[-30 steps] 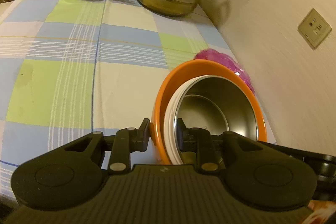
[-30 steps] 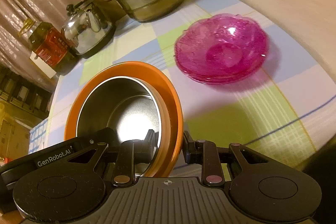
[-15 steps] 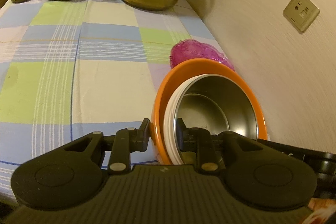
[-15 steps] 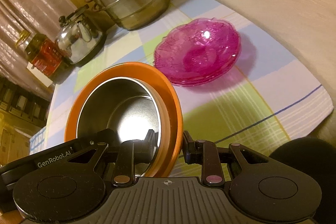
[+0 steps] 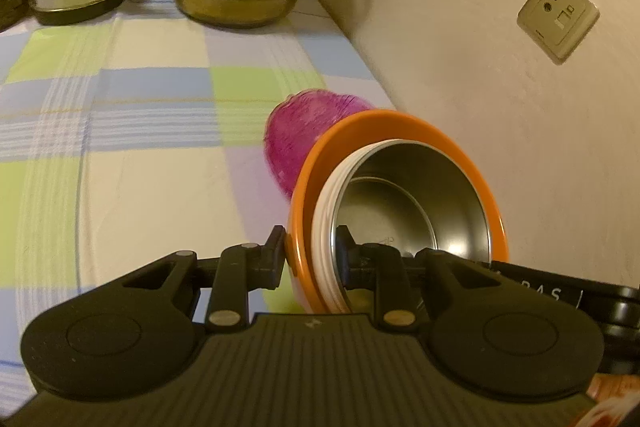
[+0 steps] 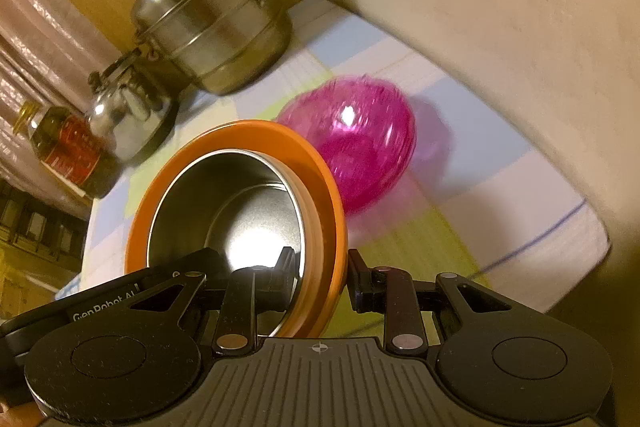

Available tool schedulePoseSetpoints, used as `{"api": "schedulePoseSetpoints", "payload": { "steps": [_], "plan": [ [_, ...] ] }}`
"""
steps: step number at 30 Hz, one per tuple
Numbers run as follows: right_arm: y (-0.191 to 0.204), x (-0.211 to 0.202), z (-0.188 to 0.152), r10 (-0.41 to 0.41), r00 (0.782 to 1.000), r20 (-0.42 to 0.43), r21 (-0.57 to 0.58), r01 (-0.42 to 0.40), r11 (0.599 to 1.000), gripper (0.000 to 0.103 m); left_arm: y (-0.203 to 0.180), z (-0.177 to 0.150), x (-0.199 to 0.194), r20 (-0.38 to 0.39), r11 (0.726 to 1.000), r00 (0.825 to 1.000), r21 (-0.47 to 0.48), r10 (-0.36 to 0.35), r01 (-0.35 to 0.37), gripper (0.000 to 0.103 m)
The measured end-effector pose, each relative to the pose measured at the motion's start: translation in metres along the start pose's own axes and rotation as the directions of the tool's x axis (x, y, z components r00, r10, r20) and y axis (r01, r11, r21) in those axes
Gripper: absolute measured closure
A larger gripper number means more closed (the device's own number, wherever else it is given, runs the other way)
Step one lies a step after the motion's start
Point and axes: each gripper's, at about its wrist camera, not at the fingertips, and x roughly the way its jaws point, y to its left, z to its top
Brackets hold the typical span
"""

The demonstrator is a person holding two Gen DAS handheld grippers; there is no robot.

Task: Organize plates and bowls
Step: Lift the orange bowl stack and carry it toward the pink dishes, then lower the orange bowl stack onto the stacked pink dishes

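my left gripper [image 5: 308, 253] is clamped on the near rim of the bowl stack: one pad outside the orange bowl [image 5: 404, 119], the other inside the steel bowl [image 5: 416, 195]. a white bowl [image 5: 322, 227] sits nested between those two, only its rim showing. my right gripper [image 6: 320, 267] is clamped on the opposite side of the same stack, left pad inside the steel bowl [image 6: 224, 211], right pad against the outside of the orange bowl [image 6: 320, 195]. so the stack hangs between the two grippers, tilted, its mouth facing each camera, held above the surface [image 5: 132, 163].

beyond the stack, on the checked cloth, lies the pink glass dish [image 6: 360, 143]. in the left view the pink glass dish [image 5: 296, 135] peeks out just behind the orange rim, partly hidden. it is blurred in both views; i cannot tell whether it is one dish or several stacked.

far end of the surface: steamer pot [image 6: 216, 27], kettle [image 6: 128, 115] beside it, a bottle [image 6: 64, 147] further left. wall sockets [image 5: 558, 17] on the wall to the right in the left view.
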Motion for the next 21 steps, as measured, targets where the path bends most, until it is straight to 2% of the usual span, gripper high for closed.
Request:
{"api": "schedulePoseSetpoints", "payload": {
  "steps": [10,21],
  "plan": [
    [-0.009,0.02,0.047,-0.007,1.0,0.016,-0.008,0.007,1.0,0.076,-0.011,0.038,0.035,0.004,1.0,1.0,-0.003,-0.017,0.017,0.08],
    [-0.018,0.055,0.084,-0.017,1.0,-0.007,-0.009,0.017,1.0,0.076,-0.011,0.071,0.075,-0.023,1.0,1.0,-0.013,-0.013,0.013,0.08]
  ]
}}
